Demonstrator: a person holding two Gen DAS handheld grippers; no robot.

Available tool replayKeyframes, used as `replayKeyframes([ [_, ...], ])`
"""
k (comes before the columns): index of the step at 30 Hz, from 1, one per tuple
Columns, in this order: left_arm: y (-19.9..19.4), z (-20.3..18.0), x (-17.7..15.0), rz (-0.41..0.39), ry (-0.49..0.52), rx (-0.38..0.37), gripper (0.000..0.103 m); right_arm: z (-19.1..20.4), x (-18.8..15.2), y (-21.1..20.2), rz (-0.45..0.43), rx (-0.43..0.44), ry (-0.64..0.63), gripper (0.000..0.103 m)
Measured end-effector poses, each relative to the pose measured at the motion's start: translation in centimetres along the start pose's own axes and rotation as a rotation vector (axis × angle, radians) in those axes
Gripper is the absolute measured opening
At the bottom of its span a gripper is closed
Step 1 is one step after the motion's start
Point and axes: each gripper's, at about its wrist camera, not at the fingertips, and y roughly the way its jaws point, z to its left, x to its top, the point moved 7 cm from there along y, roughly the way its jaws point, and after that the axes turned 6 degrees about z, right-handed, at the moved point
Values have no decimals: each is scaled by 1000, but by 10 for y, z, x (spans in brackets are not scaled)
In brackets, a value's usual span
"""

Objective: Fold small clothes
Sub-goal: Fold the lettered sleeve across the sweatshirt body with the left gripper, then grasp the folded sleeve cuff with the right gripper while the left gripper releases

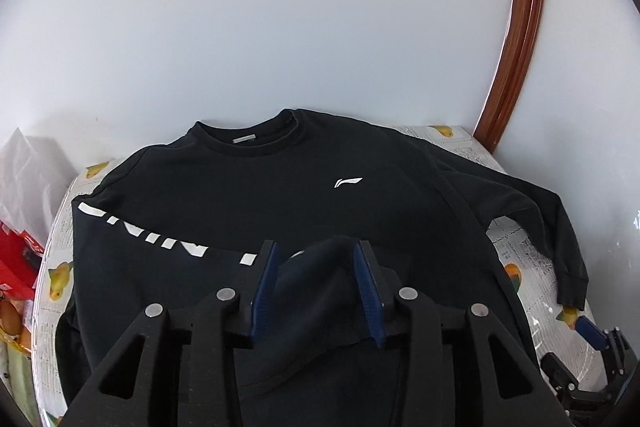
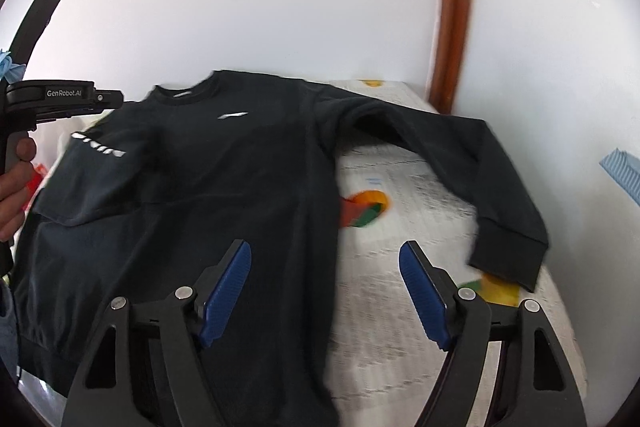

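Left gripper: blue pads pinching a raised fold of black cloth, seemingly the cuff end of the sweatshirt's folded-in sleeve, held up over the lower chest. Right gripper: blue pads spread wide, nothing between them, poised over the sweatshirt's side edge, one pad above the black body, the other above the printed tablecloth. Sweatshirt spread flat, front up, on the cloth-covered table, collar toward the white wall. White chest logo just below the collar; white lettering across the folded sleeve. Other sleeve stretched out sideways from the sweatshirt, cuff lying on the tablecloth. Brown wooden frame rising behind the sweatshirt's far corner. Red packaging beside the table edge.
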Motion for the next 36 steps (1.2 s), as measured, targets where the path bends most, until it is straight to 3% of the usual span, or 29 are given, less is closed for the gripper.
replayKeyframes([
  [4,-22,32,-7,-25,-40,8,43,31,9,1,12,70,-4,75],
  [9,-49,80,-19,-55,-99,36,46,71,22,3,36,85,-48,59],
  [17,-73,169,-61,-39,-190,129,56,128,35,6,36,99,-116,60],
  [21,-62,213,-86,7,-247,170,56,138,42,25,67,115,-117,69],
  [28,-21,283,-121,104,-362,230,56,141,61,97,187,103,-100,69],
  [33,8,300,-127,137,-372,225,56,132,68,151,269,101,-51,69],
  [36,23,298,-123,133,-382,167,55,135,72,171,291,168,-4,69],
])
